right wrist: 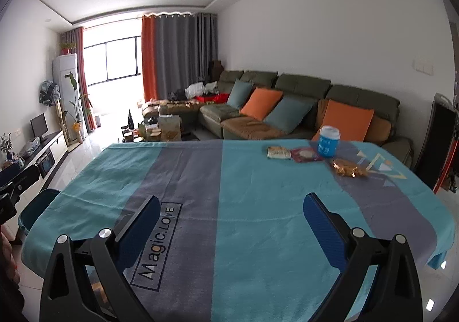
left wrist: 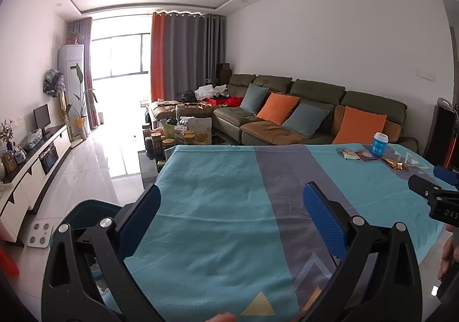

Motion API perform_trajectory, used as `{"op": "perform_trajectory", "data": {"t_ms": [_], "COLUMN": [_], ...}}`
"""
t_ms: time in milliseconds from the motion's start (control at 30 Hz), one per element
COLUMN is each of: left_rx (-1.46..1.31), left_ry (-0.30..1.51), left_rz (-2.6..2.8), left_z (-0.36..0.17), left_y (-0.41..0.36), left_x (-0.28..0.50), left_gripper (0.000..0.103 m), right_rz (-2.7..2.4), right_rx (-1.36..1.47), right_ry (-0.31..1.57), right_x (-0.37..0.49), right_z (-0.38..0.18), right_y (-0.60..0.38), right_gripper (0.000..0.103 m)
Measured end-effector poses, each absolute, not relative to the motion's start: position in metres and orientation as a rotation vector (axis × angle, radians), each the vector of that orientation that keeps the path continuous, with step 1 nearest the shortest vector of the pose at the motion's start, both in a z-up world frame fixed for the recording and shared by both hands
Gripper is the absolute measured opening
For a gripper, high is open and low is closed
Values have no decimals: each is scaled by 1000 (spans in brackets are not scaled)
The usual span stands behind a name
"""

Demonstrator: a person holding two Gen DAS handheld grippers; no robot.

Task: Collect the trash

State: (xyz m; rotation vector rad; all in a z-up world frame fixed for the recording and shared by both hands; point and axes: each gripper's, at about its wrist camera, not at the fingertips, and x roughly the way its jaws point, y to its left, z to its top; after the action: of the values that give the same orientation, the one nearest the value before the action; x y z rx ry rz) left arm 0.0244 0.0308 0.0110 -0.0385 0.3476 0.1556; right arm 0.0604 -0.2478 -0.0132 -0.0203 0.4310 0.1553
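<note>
Trash sat clustered at the far right of the table (right wrist: 200, 193), toward one o'clock from our right gripper (right wrist: 231, 220): a pale snack packet (right wrist: 277, 152), a dark red wrapper (right wrist: 306, 154), a crumpled gold wrapper (right wrist: 348, 169), and a blue paper cup (right wrist: 328, 141) standing upright just behind them. All lay on the teal and grey cloth (right wrist: 258, 236), well apart from both tools. Our right gripper hovered with its fingers spread wide and empty; our left gripper (left wrist: 231, 206) was likewise spread and held nothing. We judged that any remaining pick would call for a reach toward one o'clock. The dark green bin (left wrist: 86, 213) at eight o'clock showed best in the left view, its inside hidden. Only the right view showed the cloth's printed lettering.
</note>
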Motion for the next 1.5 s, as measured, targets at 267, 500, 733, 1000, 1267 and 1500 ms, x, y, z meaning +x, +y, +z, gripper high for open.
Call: {"op": "perform_trajectory", "data": {"t_ms": [267,500,733,1000,1267,1500], "left_rx": [-44,-46,-29,-28,-13,-17], "left_ry": [299,217,205,190,196,202], "left_rz": [149,163,137,131,129,129], "left_z": [9,9,4,2,1,0], "left_y": [23,19,15,13,10,10], "left_x": [7,-12,-20,-29,-27,-27], "left_gripper": [98,98,98,98,98,98], "right_rz": [146,170,144,137,143,147], "right_rx": [-16,-18,-33,-20,-17,-13], "right_ry": [303,229,160,147,158,154], "right_x": [29,11,-7,-16,-14,-14], "right_z": [-11,-10,-5,-4,-5,-5], "right_y": [-247,-238,-233,-232,-231,-231], "right_gripper": [96,96,96,96,96,96]}}
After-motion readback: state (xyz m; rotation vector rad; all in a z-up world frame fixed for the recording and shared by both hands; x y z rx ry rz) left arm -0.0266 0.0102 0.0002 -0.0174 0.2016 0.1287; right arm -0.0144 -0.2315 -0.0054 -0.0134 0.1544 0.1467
